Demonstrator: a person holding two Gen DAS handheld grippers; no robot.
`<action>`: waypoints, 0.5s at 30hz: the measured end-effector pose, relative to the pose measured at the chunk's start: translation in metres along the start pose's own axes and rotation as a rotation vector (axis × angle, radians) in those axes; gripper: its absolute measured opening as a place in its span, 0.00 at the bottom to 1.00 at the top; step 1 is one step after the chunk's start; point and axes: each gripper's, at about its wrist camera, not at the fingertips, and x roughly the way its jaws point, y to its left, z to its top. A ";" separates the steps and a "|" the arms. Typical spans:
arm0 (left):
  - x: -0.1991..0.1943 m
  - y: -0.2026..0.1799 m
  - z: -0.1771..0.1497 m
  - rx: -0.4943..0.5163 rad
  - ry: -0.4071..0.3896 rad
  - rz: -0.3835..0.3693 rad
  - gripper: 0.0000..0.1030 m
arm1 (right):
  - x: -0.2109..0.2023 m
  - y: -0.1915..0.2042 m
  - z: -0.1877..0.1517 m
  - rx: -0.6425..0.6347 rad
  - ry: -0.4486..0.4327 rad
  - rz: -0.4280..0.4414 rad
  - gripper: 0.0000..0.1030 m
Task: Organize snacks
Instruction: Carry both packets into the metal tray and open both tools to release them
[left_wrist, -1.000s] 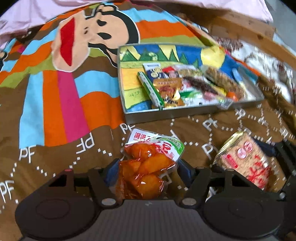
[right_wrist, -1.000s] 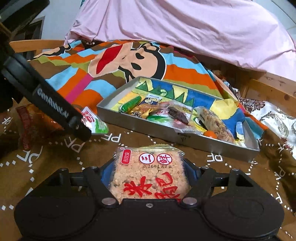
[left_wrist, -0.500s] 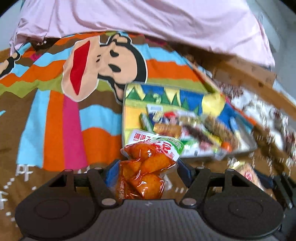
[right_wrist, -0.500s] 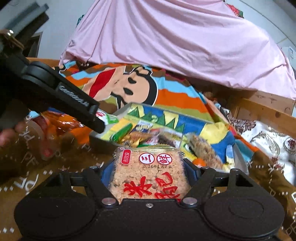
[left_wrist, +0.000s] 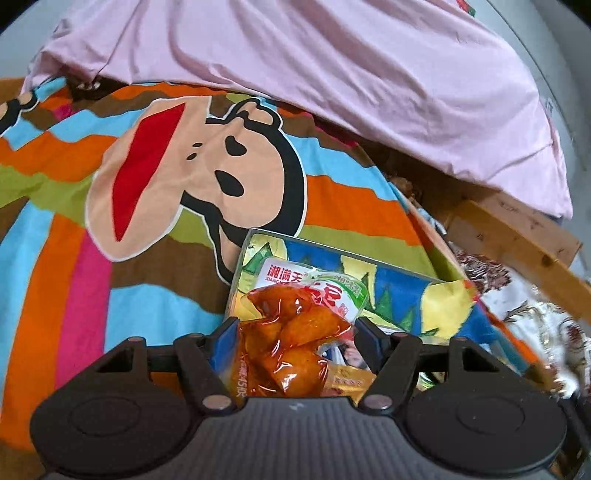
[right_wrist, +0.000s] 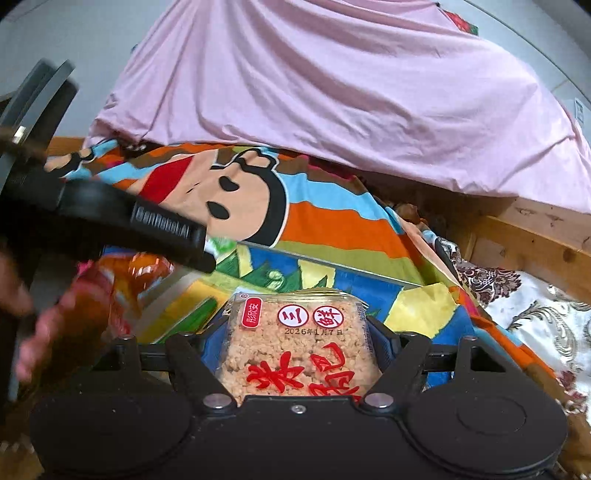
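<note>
**A:** How far along is the snack sorting?

**B:** Partway, I'd say. The left gripper has its fingers closed on an orange snack pouch, and the right gripper has its fingers closed on a rice cracker pack. Both packs hang over the tray, which lies just ahead of and below the fingers on the bed.

**A:** Is anything in the tray yet?

**B:** In the left wrist view a few wrappers peek out under the pouch, so some snacks seem to be stowed. Most of the tray floor ahead of the fingers looks bare.

**A:** What is left?

**B:** Both held packs are not yet set down. Whether more snacks wait outside the tray, I cannot tell.
</note>
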 end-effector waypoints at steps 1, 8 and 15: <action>0.004 -0.001 -0.001 0.007 -0.002 0.001 0.69 | 0.006 -0.001 0.002 0.012 0.001 -0.001 0.74; 0.028 -0.017 -0.003 0.101 0.007 0.008 0.69 | 0.050 -0.012 0.011 0.043 0.030 -0.016 0.74; 0.042 -0.018 -0.008 0.097 0.030 0.000 0.69 | 0.082 -0.028 0.009 0.103 0.130 -0.015 0.74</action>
